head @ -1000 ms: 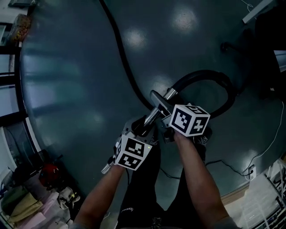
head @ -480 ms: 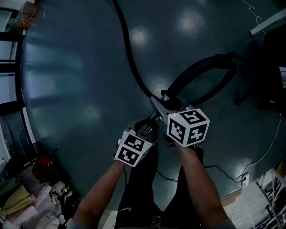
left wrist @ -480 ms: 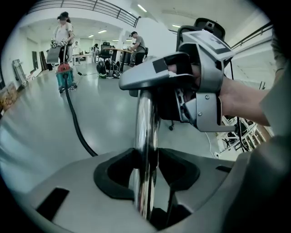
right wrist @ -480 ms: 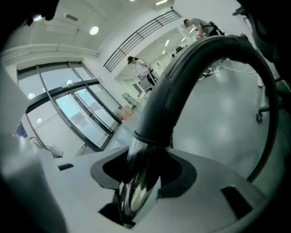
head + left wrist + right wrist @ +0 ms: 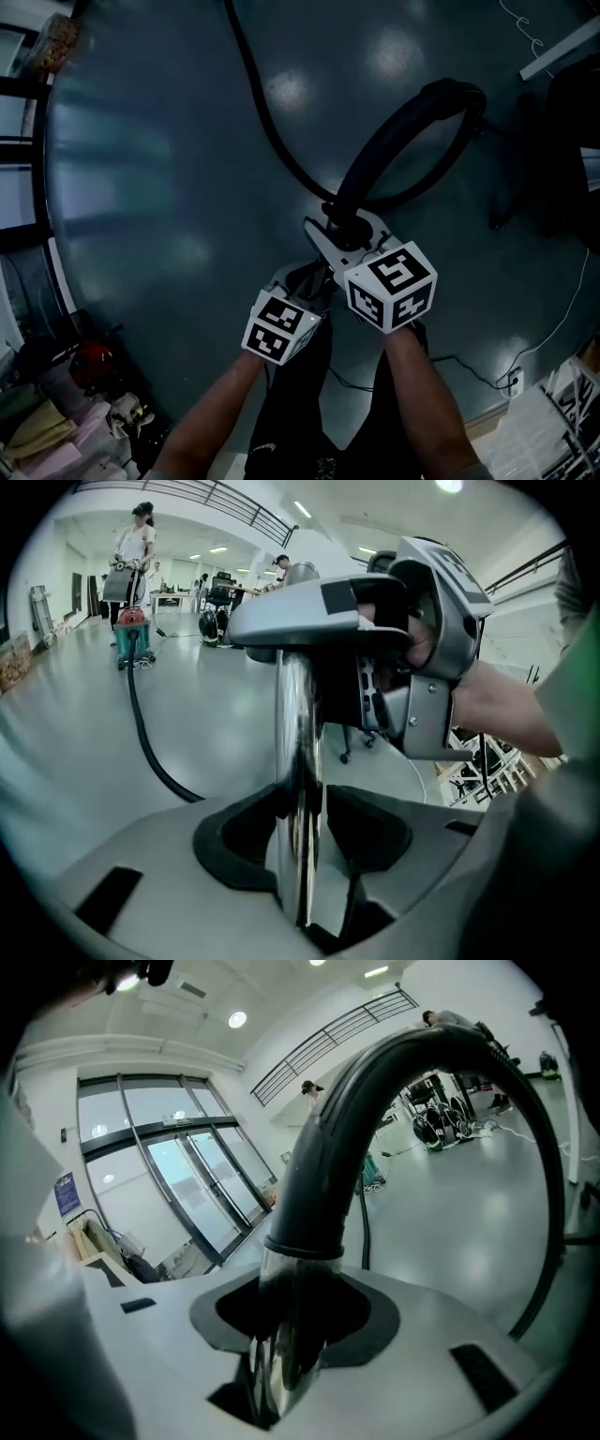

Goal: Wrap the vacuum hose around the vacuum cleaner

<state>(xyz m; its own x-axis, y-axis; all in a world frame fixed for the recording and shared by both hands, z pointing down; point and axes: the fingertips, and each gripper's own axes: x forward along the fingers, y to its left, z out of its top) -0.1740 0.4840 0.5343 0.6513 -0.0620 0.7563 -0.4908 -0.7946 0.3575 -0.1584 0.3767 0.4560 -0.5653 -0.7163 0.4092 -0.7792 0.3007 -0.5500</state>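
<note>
A chrome wand tube [image 5: 298,761] joins a black hose [image 5: 394,141] that arcs up in a loop and then trails away across the floor [image 5: 258,103]. My left gripper [image 5: 307,274] is shut on the lower tube [image 5: 300,827]. My right gripper [image 5: 349,230] sits higher, at the hose cuff [image 5: 305,1241]; its jaws have just been closing and now clamp the tube's top end [image 5: 286,1335]. In the left gripper view the right gripper [image 5: 422,621] shows above. The vacuum cleaner [image 5: 131,635] stands far off at the hose's other end.
A person [image 5: 134,550] stands behind the vacuum cleaner. Bags and clutter [image 5: 56,422] lie at the lower left, and a thin cable [image 5: 553,328] crosses the floor at the right. Glass doors [image 5: 178,1185] line one wall; chairs and gear [image 5: 441,1119] stand further off.
The right gripper has risen and rolled, moving up the tube to the hose cuff and closing on it. The hose loop has lifted off the floor. The left gripper has stayed in place.
</note>
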